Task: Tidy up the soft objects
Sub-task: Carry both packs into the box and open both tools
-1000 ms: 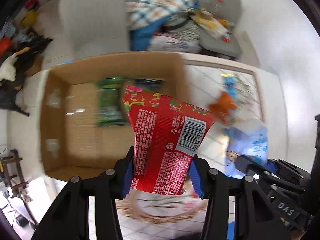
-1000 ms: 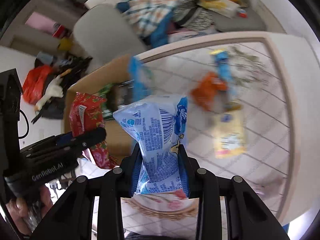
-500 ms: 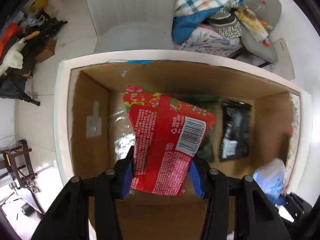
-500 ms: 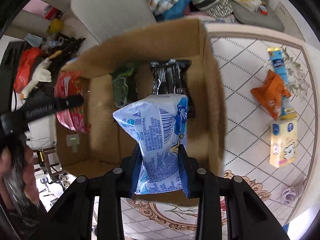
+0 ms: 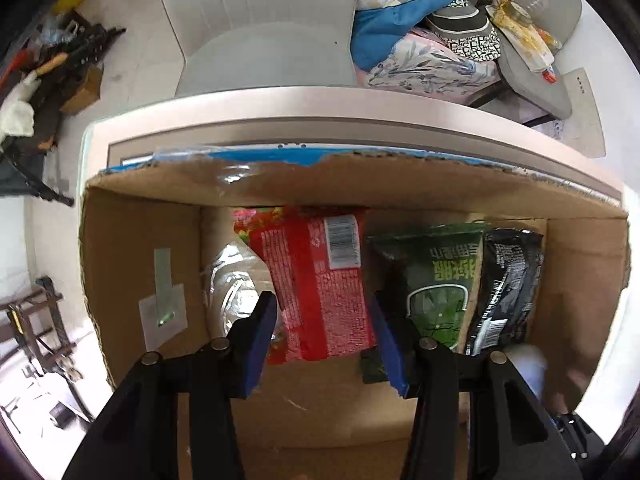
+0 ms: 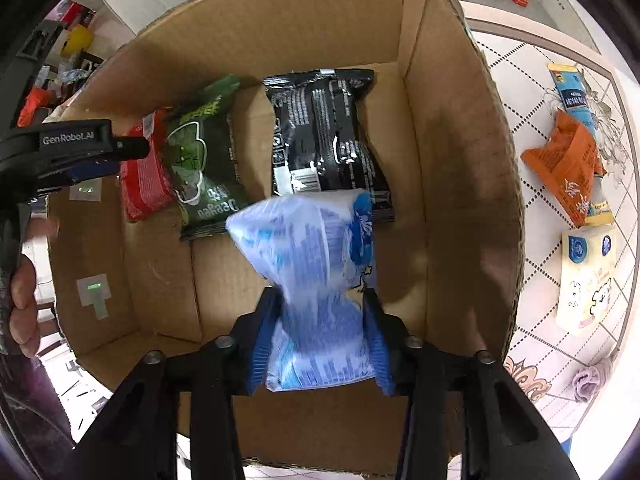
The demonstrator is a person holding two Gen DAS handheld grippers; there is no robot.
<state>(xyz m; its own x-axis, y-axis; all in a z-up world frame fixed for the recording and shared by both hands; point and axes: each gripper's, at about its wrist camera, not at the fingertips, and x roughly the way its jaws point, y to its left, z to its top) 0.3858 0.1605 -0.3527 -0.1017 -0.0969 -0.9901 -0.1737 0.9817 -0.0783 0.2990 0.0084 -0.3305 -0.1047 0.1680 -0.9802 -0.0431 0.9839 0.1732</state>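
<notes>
Between the blue ribbed pads of the left gripper (image 5: 322, 344), spread wide and not pressing on anything: a red packet (image 5: 320, 292), glossy and crinkled, white barcode at its far end. Lies flat on the floor of the cardboard box (image 5: 132, 264), against the far wall. Just right of it, edges touching or overlapping, a dark green packet (image 5: 436, 288) with a matte printed face, then a shiny black packet (image 5: 508, 284) beside that, near the right wall. Left of the red one, a wrinkled patch of clear film (image 5: 232, 284) on the brown corrugated floor. Torn upper rim on the box's far wall, blue tape along it.

At the right gripper (image 6: 320, 336), pads clamped on a blue-and-white packet (image 6: 308, 240): soft plastic, squeezed to a narrow waist at the pads and bulging above, blurred. Hangs over the box's near right part, in front of the black packet, above the floor rather than on it.

Outside the box's right wall, on the table (image 6: 532, 92) with its white diamond-patterned top: a crumpled orange packet (image 6: 568, 172), and nearer, a cream rectangular pack (image 6: 584, 280) with blue print.
</notes>
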